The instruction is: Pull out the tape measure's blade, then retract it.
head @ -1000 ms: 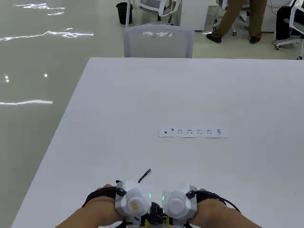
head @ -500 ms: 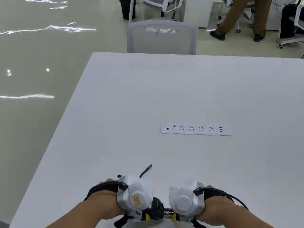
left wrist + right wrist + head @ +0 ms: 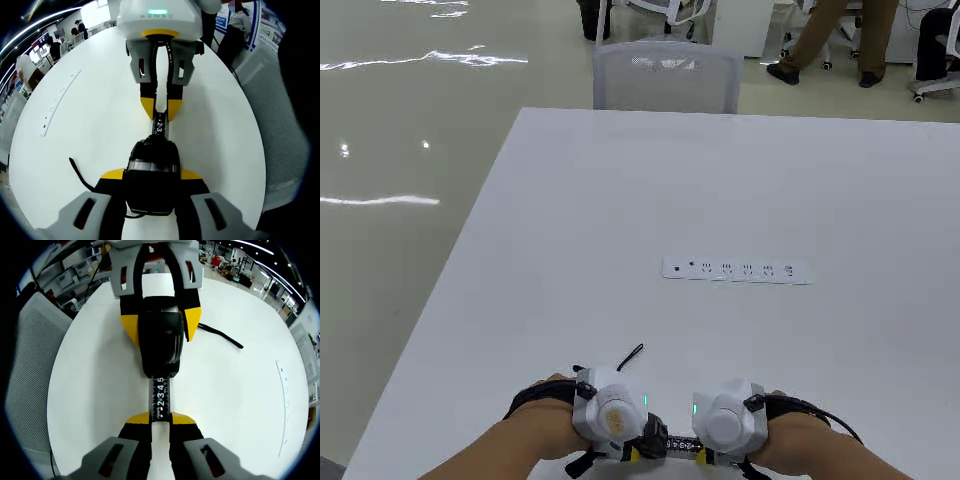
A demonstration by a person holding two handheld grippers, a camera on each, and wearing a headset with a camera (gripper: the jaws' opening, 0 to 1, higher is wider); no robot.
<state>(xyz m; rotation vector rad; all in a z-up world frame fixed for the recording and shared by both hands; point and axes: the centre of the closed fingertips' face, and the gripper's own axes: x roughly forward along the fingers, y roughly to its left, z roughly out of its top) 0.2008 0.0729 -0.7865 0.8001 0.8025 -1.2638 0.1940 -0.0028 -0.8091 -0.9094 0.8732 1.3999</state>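
Your left gripper [image 3: 151, 176] is clamped across the black tape measure [image 3: 151, 162]. Your right gripper [image 3: 160, 418] has its jaws pinched narrow on the end of the blade [image 3: 160, 397].

Since a second ago the two grippers, which sat almost touching, have drawn apart. A short run of blade now bridges the gap, with the numerals two to five readable in the right gripper view. I judge the pull-out has only just begun, most of the blade is still in the case, and the retract is still to come.

In the head view both sit at six o'clock, at the near edge of the white table [image 3: 620, 200]. The left gripper points toward three o'clock and the right toward nine o'clock, nose to nose along one line. Your left hand [image 3: 545, 420] and right hand [image 3: 790, 435] wrap the gripper bodies from the outside, forearms coming in from the lower corners.

The tape measure's black strap [image 3: 628, 358] trails on the table at twelve o'clock from the left gripper. A power strip [image 3: 736, 270] lies well apart at about one o'clock, and a grey chair [image 3: 665, 75] stands beyond the far edge at twelve.
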